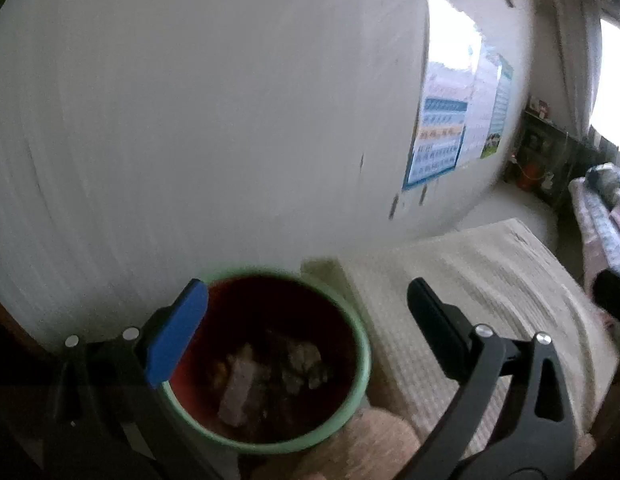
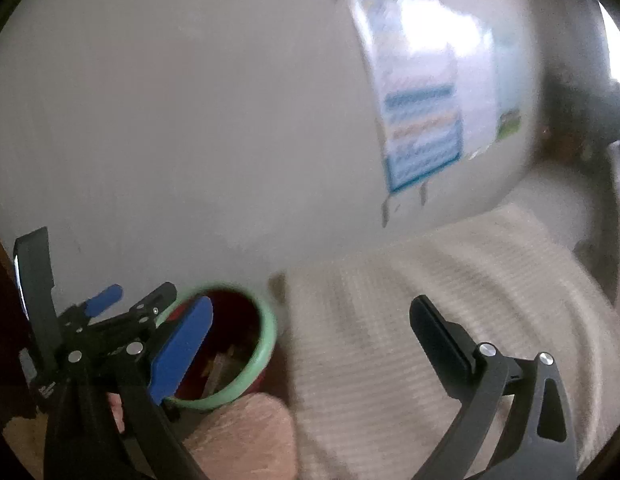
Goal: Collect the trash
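A plain white wall (image 1: 190,120) fills most of both views, both of them blurred. At about two o'clock on it hang glossy posters (image 1: 450,120) with blue-bordered charts; glare whitens their upper part. Below, toward four o'clock, lies a bed (image 1: 470,280) covered in a cream ribbed blanket, its corner close to the wall. At three o'clock a bright window (image 1: 614,80) glows, with a pale curtain (image 1: 570,60) beside it. Under the window stands dark, cluttered shelving (image 1: 538,148). Patterned bedding (image 1: 606,216) is heaped at the right edge.
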Action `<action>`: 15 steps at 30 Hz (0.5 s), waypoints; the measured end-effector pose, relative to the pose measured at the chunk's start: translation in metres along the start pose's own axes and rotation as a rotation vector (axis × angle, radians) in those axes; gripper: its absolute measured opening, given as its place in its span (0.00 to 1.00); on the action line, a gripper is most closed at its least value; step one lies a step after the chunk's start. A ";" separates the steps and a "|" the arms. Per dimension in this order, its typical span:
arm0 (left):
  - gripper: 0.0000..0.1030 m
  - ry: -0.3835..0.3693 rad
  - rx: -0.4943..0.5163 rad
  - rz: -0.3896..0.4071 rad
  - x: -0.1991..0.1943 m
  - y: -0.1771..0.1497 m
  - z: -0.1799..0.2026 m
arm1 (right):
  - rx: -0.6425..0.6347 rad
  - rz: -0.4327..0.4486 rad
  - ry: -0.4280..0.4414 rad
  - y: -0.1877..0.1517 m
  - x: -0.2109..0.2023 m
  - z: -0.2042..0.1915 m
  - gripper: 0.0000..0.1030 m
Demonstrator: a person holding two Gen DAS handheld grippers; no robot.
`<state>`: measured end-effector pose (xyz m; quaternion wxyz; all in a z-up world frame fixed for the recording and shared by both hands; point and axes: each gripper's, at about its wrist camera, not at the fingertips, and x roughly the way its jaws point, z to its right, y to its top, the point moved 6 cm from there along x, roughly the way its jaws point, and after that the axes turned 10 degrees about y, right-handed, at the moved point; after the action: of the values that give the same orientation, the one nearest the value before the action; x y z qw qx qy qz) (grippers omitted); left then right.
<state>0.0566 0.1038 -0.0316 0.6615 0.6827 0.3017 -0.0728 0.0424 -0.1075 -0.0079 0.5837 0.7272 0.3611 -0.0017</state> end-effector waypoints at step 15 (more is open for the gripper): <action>0.95 -0.099 0.103 0.147 -0.087 0.024 0.100 | 0.049 0.243 -0.298 0.004 -0.092 0.060 0.93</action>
<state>0.0292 -0.0172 0.0210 0.6431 0.7317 0.2135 -0.0734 0.0014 -0.2071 0.0152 0.6088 0.7712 0.1801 -0.0478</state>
